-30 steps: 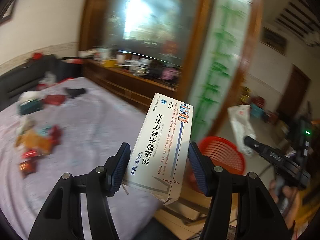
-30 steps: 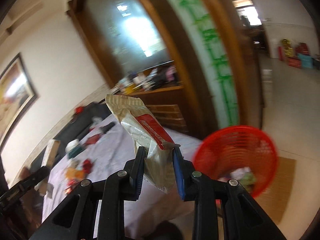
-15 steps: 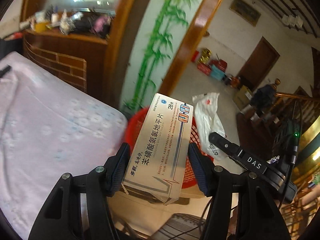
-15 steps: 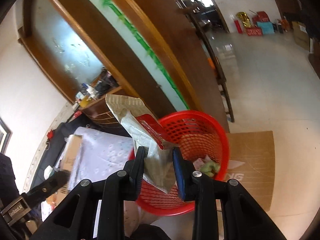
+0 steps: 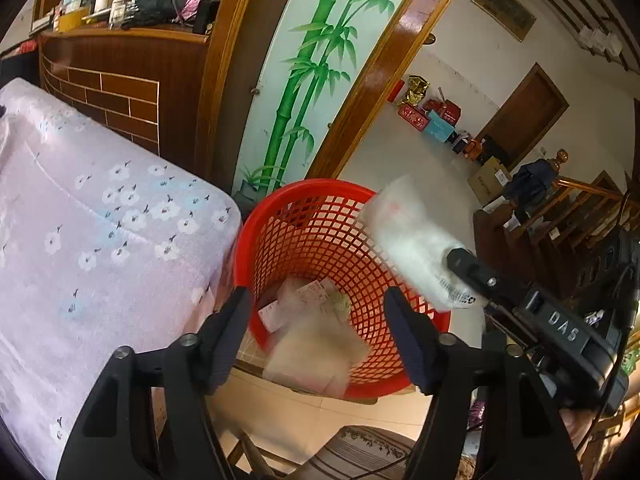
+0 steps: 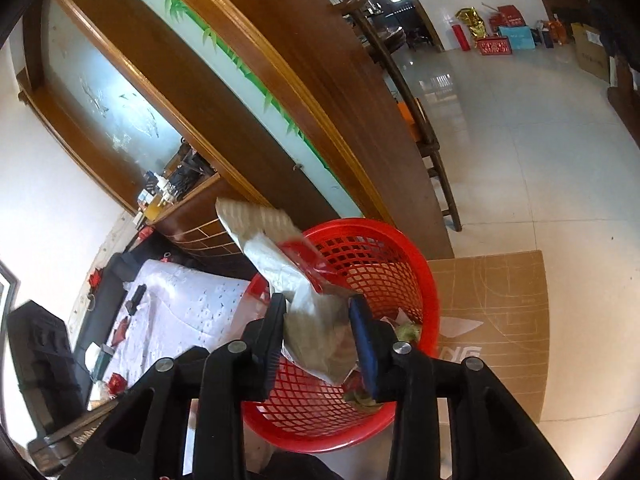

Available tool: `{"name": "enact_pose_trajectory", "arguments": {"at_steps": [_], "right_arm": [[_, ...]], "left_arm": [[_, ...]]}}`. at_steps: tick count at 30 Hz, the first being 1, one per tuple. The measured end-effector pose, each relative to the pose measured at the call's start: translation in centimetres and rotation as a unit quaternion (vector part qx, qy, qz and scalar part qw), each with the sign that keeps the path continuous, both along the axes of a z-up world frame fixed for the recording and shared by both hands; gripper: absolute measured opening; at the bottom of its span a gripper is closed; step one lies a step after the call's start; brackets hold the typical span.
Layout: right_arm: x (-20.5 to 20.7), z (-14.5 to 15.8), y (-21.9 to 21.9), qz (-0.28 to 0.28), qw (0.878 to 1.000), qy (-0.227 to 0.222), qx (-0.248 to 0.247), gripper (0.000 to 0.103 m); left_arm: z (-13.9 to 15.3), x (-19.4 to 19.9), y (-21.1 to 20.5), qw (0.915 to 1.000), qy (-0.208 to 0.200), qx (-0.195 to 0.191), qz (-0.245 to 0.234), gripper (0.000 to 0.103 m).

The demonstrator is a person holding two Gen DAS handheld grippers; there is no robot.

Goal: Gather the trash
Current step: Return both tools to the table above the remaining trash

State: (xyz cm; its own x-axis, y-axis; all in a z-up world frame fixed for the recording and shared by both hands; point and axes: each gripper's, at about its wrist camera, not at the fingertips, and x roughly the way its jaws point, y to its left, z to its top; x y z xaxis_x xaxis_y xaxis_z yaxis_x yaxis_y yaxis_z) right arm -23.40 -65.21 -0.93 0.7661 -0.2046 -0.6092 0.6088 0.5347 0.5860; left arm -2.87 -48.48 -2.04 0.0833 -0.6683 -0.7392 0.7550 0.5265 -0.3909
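Note:
A red mesh basket (image 5: 300, 192) stands on the floor beside the bed, with several scraps lying in it. My left gripper (image 5: 320, 320) hangs over it, its jaws opening and nothing between them. The white medicine box (image 5: 316, 348) is a falling blur just under its fingers, over the basket's near rim. My right gripper (image 6: 318, 328) hovers above the same basket (image 6: 424, 264); its jaws are opening too. The beige and red wrapper (image 6: 288, 264) slips loose between them, blurred. In the left wrist view the right gripper (image 5: 460, 264) comes in from the right with the blurred wrapper (image 5: 412, 248).
The bed with a floral sheet (image 5: 100, 240) lies left of the basket, and more litter (image 6: 116, 380) lies on it. A cardboard sheet (image 6: 500, 320) sits under the basket. A wooden partition with painted bamboo (image 5: 304, 80) stands behind. A wooden chair (image 6: 432, 160) stands on the tiled floor.
Both grippers swung from the bed to above the basket and tipped down. The left jaws spread and the medicine box dropped out. The right jaws widened and the wrapper started to slide.

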Motion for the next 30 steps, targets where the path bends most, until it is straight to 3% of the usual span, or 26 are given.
{"name": "enact_pose_trajectory", "arguments": {"at_steps": [4,7,8,10,13,16,17,18,20,21,25,28,30], "right_arm": [[0.1,0.7,0.4,0.001,1.0,-0.008,-0.007,0.046],[0.6,2.0,1.8,0.012,1.0,-0.016,-0.022,0.046],[0.9,2.7,2.5,0.022,0.999,-0.025,-0.027,0.047],[1.9,4.5,4.9,0.054,0.996,-0.041,-0.051,0.061],[4.5,7.4,10.0,0.131,0.984,-0.083,-0.087,0.075],[8.7,9.2,16.0,0.227,0.962,-0.107,-0.106,0.086],[10.9,9.6,18.8,0.273,0.949,-0.113,-0.113,0.087],[12.4,9.7,20.8,0.305,0.938,-0.115,-0.119,0.09],[16.2,9.3,25.4,0.367,0.914,-0.105,-0.134,0.091],[18.6,8.6,28.1,0.398,0.901,-0.093,-0.142,0.092],[27.1,4.0,37.4,0.489,0.855,-0.011,-0.173,0.092],[32.0,0.4,42.1,0.519,0.83,0.034,-0.203,0.092],[34.5,-1.5,43.6,0.527,0.821,0.048,-0.213,0.092]], "left_arm": [[1.3,0.9,2.4,0.9997,0.01,-0.02,0.011,0.072],[4.0,1.8,7.7,0.9978,-0.008,-0.042,0.05,0.073],[5.1,2.2,10.2,0.9962,-0.012,-0.052,0.069,0.078],[7.0,2.5,15.5,0.9907,-0.038,-0.056,0.118,0.084],[9.5,2.7,24.4,0.9689,-0.101,-0.031,0.224,0.089],[10.1,3.0,33.4,0.9316,-0.132,0.008,0.339,0.092],[9.7,3.1,37.1,0.9122,-0.137,0.027,0.385,0.092],[9.2,3.3,38.9,0.902,-0.137,0.038,0.408,0.092],[7.2,3.9,43.9,0.8707,-0.127,0.071,0.47,0.092],[6.0,4.2,45.6,0.8605,-0.115,0.084,0.489,0.092],[1.8,5.2,50.4,0.8388,-0.071,0.088,0.533,0.092],[-0.7,5.8,51.6,0.8351,-0.058,0.085,0.54,0.092],[-1.5,5.8,51.8,0.8377,-0.05,0.079,0.538,0.092]]}}
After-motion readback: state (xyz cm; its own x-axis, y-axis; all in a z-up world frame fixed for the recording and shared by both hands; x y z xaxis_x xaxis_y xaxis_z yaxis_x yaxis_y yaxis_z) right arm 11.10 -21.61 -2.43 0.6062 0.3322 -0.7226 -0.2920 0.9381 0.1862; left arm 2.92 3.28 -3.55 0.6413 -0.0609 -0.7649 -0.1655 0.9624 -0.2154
